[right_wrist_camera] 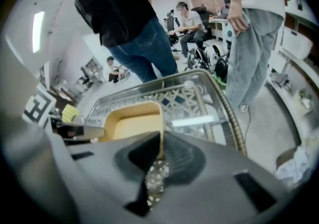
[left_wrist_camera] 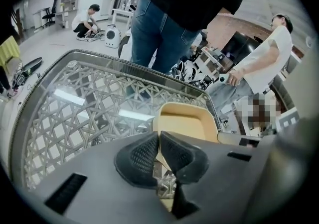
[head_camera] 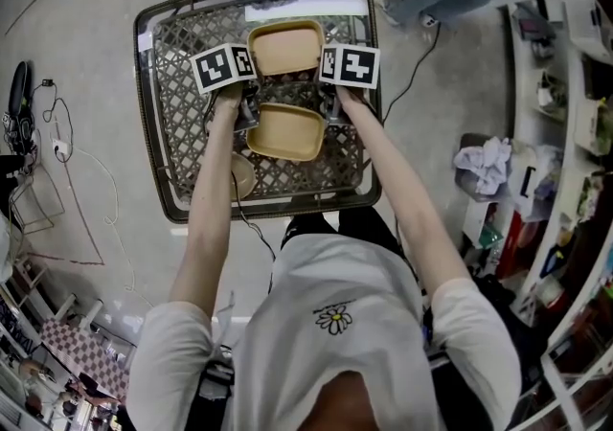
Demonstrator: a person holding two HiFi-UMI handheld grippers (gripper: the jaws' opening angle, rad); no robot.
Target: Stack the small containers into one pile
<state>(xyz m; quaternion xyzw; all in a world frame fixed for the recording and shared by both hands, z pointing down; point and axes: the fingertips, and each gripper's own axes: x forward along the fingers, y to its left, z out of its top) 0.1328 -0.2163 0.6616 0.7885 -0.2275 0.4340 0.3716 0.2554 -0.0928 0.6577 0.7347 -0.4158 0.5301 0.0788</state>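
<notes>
1. Tan and round, a small piece point(head_camera: 241, 176) sits on the table closest to the person, partly hidden by the left forearm; I cannot tell what it is
2. Just beyond it is the near tan container point(head_camera: 285, 137), a shallow rounded-rectangle tub, mouth up, over the middle of the glass-topped wicker table point(head_camera: 182, 137); whether it rests on the glass or is raised, I cannot tell
3. Left gripper point(head_camera: 251, 120) is clamped on that tub's left wall: in the left gripper view its black ribbed pads point(left_wrist_camera: 142, 158) stand almost together with the thin tan wall between them
4. Right gripper point(head_camera: 332, 116) pinches the right wall the same way, the rim running straight in between its nearly closed jaws
5. Both grips are at the tub's far corners, and each gripper's marker cube sits just beyond
6. Far tan container point(head_camera: 285, 46), of the same shape, sits mouth up between the two cubes, near the held tub but apart from it, with lattice showing between them
7. Past the table's far edge stand a person in blue jeans point(left_wrist_camera: 159, 29) and a person in pale trousers point(right_wrist_camera: 249, 44)
</notes>
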